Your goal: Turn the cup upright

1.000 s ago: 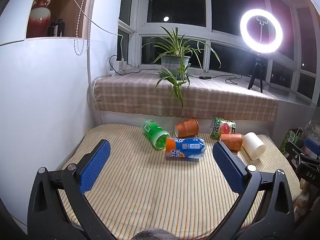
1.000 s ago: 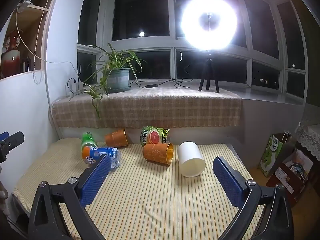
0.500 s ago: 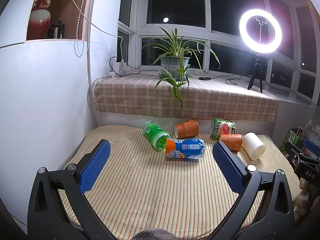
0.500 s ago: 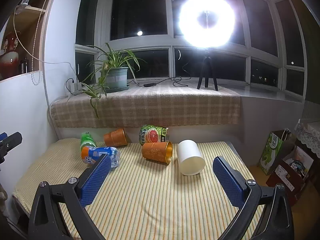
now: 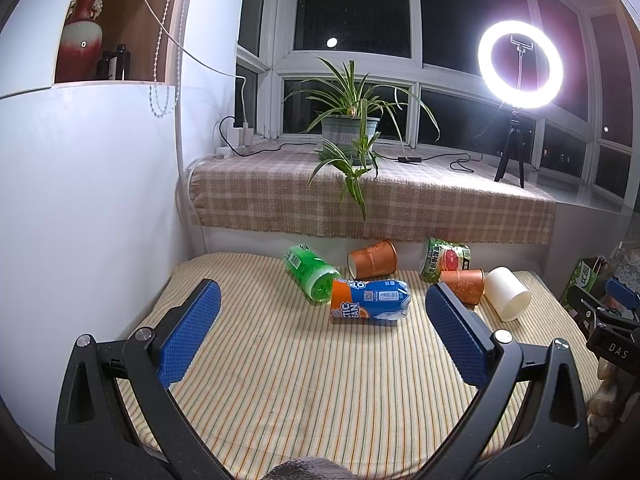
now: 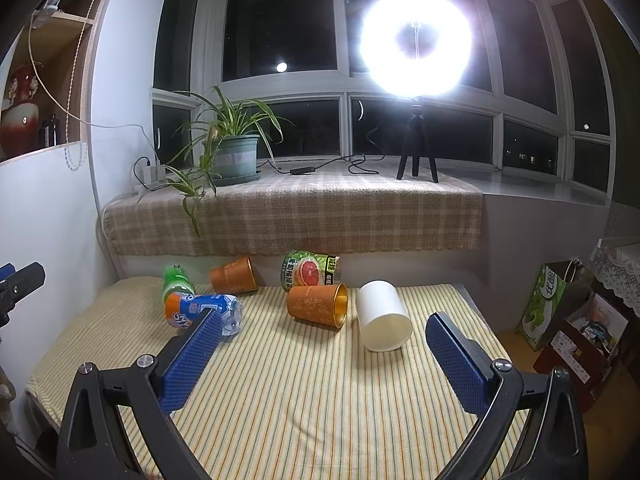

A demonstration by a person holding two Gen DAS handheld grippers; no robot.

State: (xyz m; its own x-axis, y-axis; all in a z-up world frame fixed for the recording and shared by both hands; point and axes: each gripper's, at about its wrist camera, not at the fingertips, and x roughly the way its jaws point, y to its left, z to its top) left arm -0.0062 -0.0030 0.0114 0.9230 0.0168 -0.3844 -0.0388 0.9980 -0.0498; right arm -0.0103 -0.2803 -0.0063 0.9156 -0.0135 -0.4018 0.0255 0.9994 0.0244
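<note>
Three cups lie on their sides on the striped table (image 6: pixel 312 400). A white cup (image 6: pixel 383 321) (image 5: pixel 507 294) lies at the right. An orange cup with a gold inside (image 6: pixel 318 305) (image 5: pixel 462 286) lies beside it. A second orange cup (image 6: pixel 233 276) (image 5: pixel 373 259) lies near the back. My right gripper (image 6: pixel 320 336) is open and empty, short of the white and orange cups. My left gripper (image 5: pixel 320 304) is open and empty, in front of the bottles.
A blue-and-orange bottle (image 5: pixel 369 301), a green bottle (image 5: pixel 312 272) and a grapefruit-print can (image 6: pixel 311 272) also lie on the table. A checked-cloth ledge (image 6: pixel 296 212) with a potted plant (image 6: pixel 232 156) and a ring light (image 6: pixel 416 36) stands behind. A white wall (image 5: pixel 80 200) borders the left.
Both grippers have drifted very slightly; the scene shifts a little in the right wrist view. No object has moved and both grippers stay open.
</note>
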